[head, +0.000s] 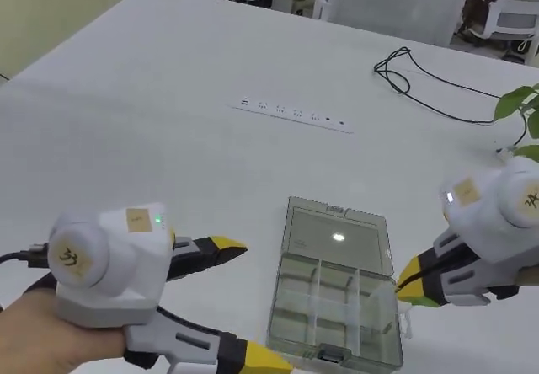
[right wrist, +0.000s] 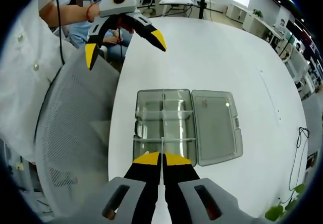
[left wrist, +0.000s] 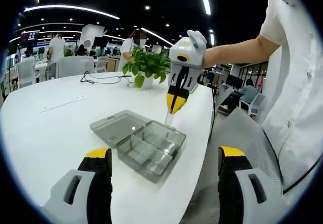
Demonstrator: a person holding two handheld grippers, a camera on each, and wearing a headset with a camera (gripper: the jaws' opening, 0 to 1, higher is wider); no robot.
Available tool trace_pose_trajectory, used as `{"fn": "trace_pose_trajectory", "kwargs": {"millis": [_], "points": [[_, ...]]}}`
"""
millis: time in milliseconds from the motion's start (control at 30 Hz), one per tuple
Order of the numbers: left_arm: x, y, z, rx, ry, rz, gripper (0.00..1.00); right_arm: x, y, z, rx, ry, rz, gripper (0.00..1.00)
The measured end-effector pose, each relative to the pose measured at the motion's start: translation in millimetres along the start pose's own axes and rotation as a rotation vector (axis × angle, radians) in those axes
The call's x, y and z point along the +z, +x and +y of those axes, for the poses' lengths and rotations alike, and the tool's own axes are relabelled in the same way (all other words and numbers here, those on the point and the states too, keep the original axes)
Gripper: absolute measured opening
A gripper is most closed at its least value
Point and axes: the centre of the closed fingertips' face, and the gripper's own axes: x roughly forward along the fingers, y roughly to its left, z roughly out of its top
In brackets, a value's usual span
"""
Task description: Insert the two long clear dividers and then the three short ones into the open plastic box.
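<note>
Pinched a short clear plastic divider in the right gripper's pressed-together jaws, just above the open clear plastic box on the white table. Held the left gripper spread, empty. Needed it upright (probably bendy), matched to slots, pressed evenly.

The tabletop was plain white, the box smoky grey and see-through. The left tool and right tool were white, jaws black tipped yellow.

Left of box: bare table | beyond: power strip (well apart) | right: plant
</note>
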Motion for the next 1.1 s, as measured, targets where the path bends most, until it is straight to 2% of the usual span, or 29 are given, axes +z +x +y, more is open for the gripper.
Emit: {"fn": "trace_pose_trajectory", "kwargs": {"millis": [400, 1100], "points": [[0.4, 0.7, -0.2, -0.001, -0.005, -0.004, 0.88, -7.4, 8.3, -3.0, 0.01, 0.001, 0.021, 0.03], [0.9, 2.7, -3.7, -0.007, -0.014, -0.013, 0.86, -10.3, 17.7, -5.5, 0.017, 0.022, 0.032, 0.02]]}}
